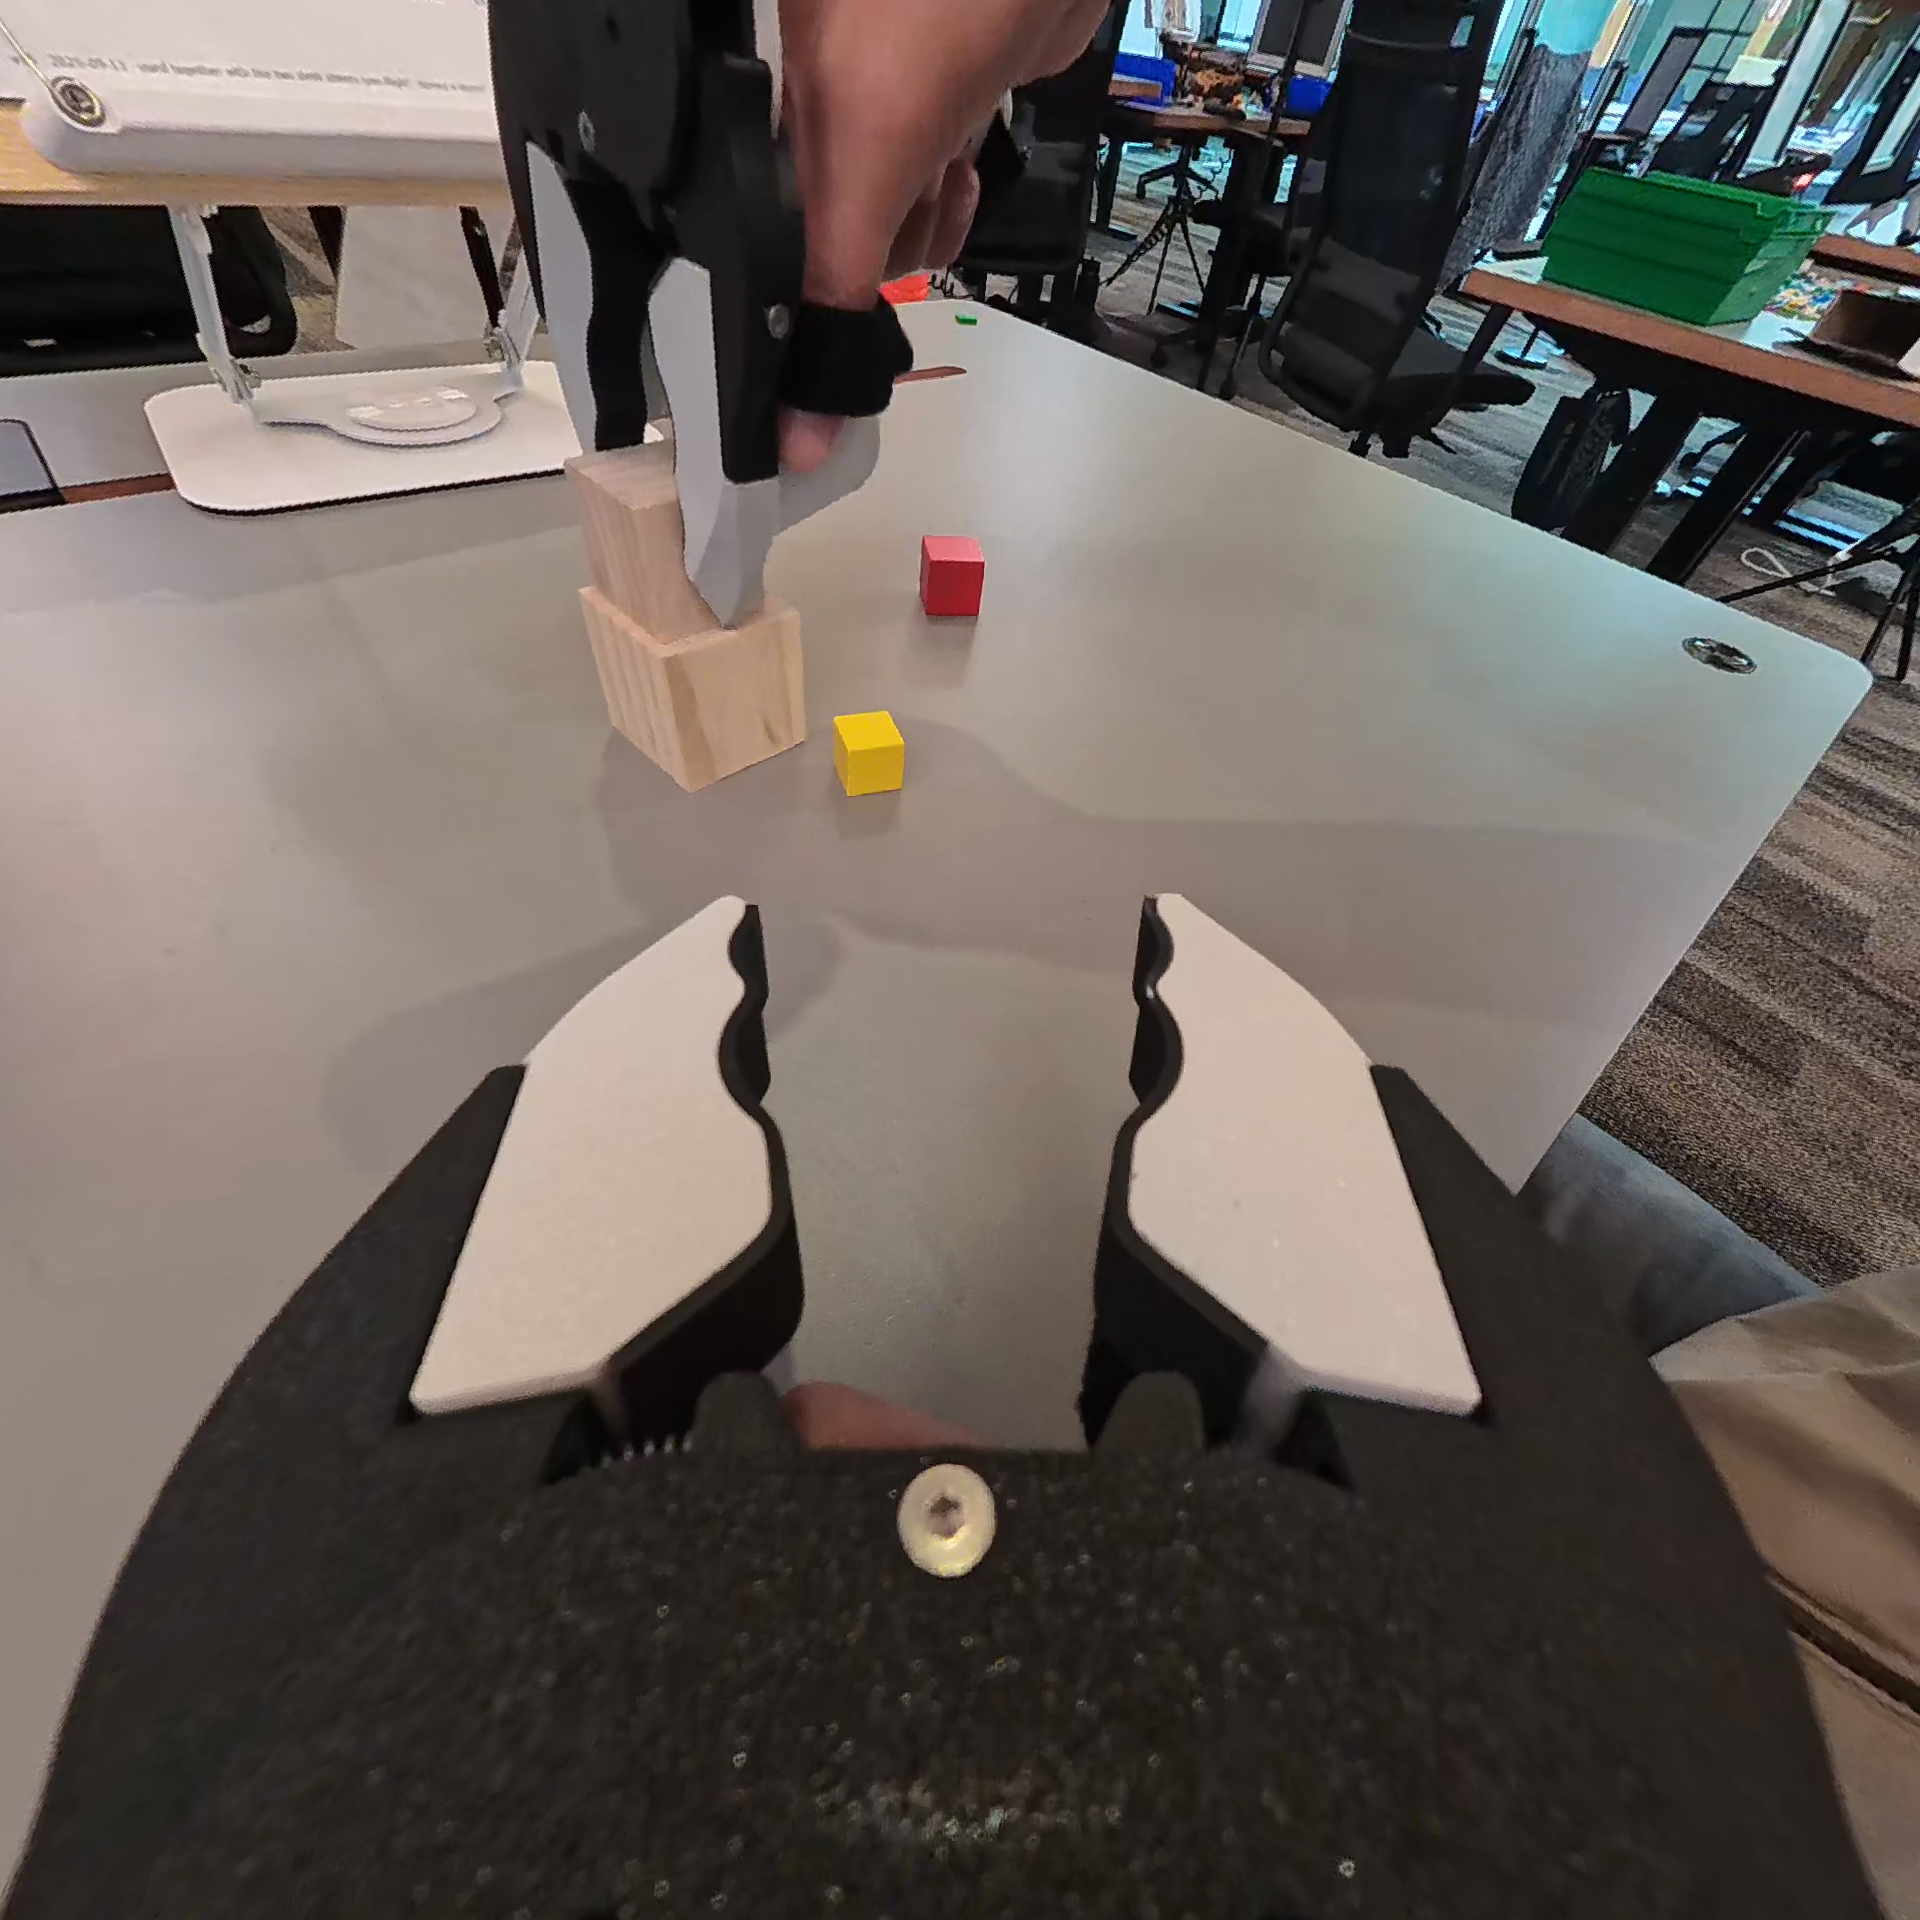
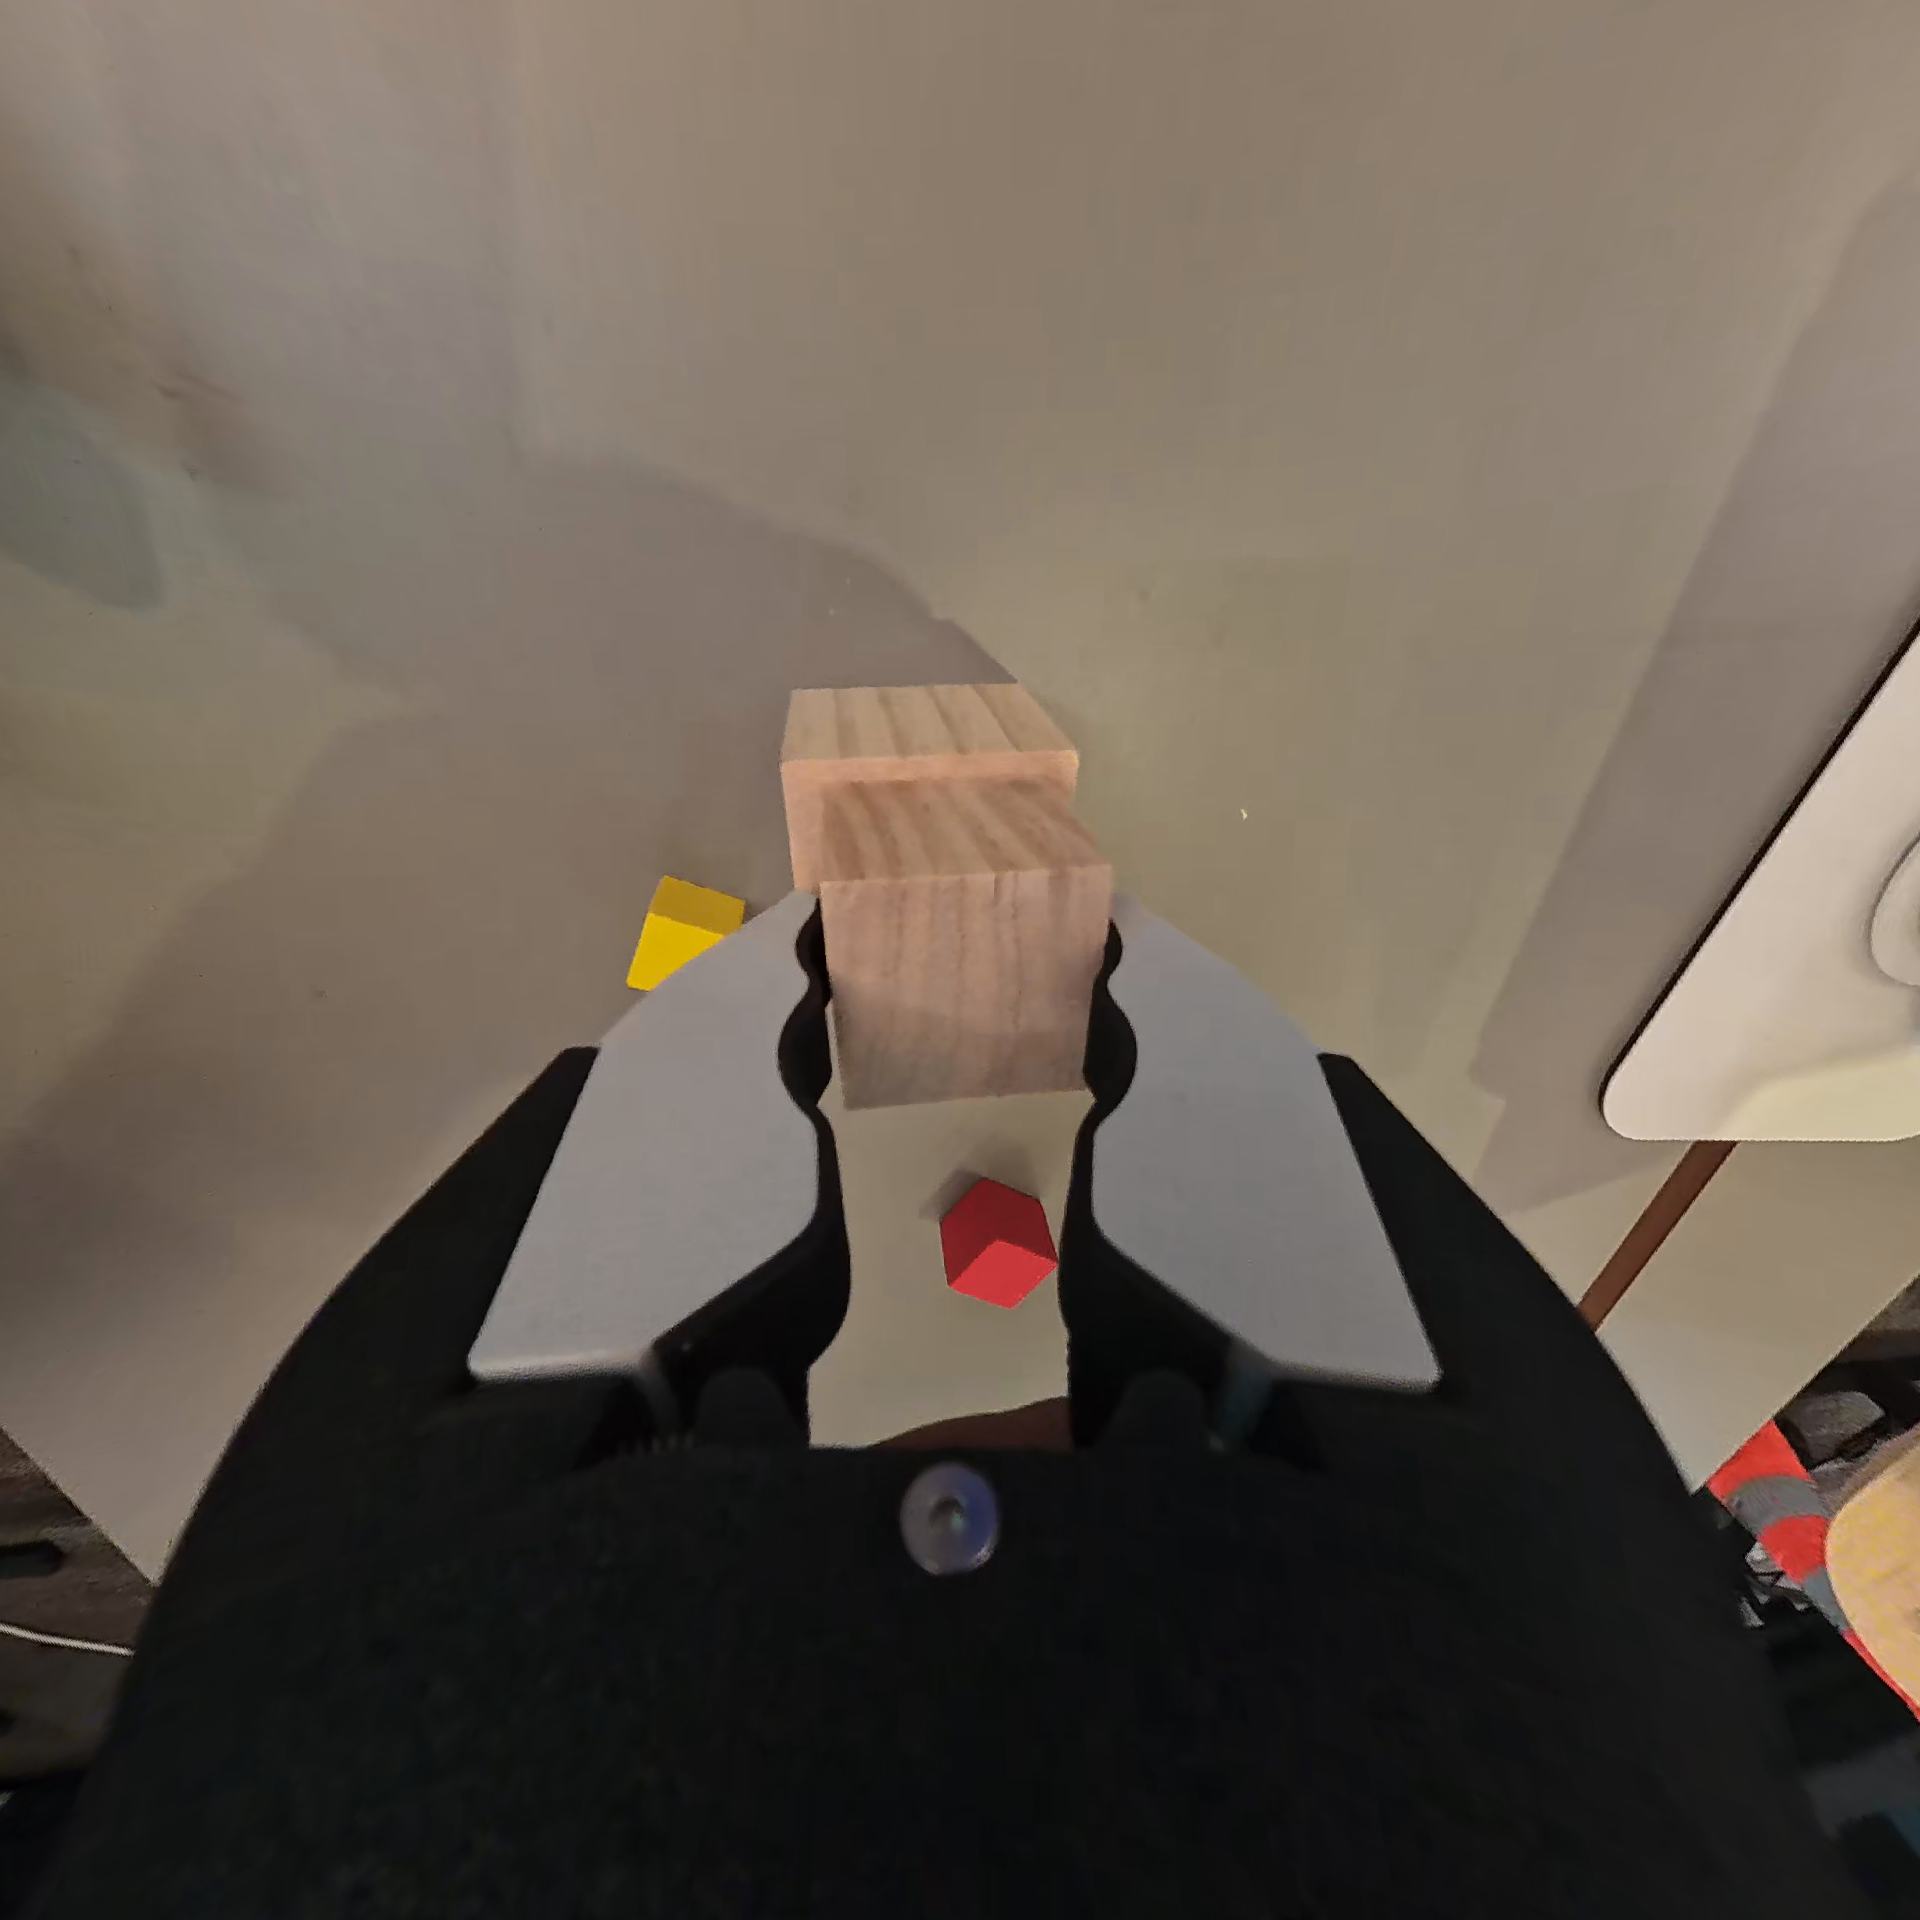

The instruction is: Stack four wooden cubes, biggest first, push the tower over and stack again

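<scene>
Right tongs (image 2: 961, 914) pinch the smaller plain wooden cube (image 2: 961, 987) by its side faces, seated upright but twisted slightly on the biggest cube (image 1: 717, 691). Left tongs (image 1: 948, 914) hang spread and empty, well short of the stack. Just beside the right tongs lie a yellow cube (image 1: 869, 753) and a red cube (image 1: 952, 575) on the smooth grey table (image 1: 1299, 727); beyond it stand office chairs and a green crate (image 1: 1673, 244).

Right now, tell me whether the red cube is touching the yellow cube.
Apart. The left wrist view shows bare table between the red cube and the yellow cube; neither touches the wooden stack.
</scene>
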### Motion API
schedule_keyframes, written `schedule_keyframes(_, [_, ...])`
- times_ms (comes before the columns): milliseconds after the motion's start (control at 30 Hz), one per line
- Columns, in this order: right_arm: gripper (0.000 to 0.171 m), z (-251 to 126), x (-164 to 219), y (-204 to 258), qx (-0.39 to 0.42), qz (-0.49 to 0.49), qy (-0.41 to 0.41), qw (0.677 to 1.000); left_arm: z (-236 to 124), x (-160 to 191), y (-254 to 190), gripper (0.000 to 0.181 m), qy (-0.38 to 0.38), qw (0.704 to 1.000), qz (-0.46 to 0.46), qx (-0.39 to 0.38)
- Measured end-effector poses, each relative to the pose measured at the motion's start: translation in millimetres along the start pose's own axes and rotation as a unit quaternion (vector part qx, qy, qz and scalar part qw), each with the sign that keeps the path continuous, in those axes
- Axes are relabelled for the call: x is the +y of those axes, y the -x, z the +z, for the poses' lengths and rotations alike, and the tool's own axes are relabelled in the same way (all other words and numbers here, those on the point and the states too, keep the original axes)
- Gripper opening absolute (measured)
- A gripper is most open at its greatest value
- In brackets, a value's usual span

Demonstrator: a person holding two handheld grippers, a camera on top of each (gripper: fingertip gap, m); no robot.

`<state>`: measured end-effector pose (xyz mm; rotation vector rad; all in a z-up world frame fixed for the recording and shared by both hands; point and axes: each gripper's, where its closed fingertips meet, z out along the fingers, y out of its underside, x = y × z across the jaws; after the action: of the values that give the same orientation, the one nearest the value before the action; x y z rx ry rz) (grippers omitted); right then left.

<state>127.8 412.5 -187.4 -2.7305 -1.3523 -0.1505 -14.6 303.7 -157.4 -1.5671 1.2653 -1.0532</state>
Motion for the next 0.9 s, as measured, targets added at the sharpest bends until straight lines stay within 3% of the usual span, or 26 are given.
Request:
schedule_keyframes(200, [0.061,-28,10,-10,0.034,0.015,-0.026,0.999,-1,-1,2,0.068,-0.004,1.0,-0.001,-0.002])
schedule_keyframes(333, [0.06,-86,26,-15,0.101,0.048,-0.123,0.986,-2,-1,4,0.068,-0.008,1.0,-0.008,-0.002])
schedule_keyframes(467, [0.061,-118,72,-18,0.184,0.139,-0.208,0.951,0,0,4,0.067,-0.007,1.0,-0.011,0.002])
schedule_keyframes(567, [0.06,-94,112,-18,0.185,0.215,-0.213,0.935,1,0,2,0.067,-0.006,1.0,-0.013,0.006])
schedule_keyframes(667, [0.06,-44,140,-20,0.156,0.244,-0.167,0.943,4,1,1,0.067,-0.003,1.0,-0.01,0.006])
schedule_keyframes(767, [0.06,-4,148,-18,0.107,0.263,-0.13,0.95,7,0,-4,0.068,0.0,1.0,-0.004,0.01])
schedule_keyframes(900, [0.058,24,145,-15,0.072,0.271,-0.107,0.954,8,2,-7,0.068,0.004,1.0,0.011,0.008])
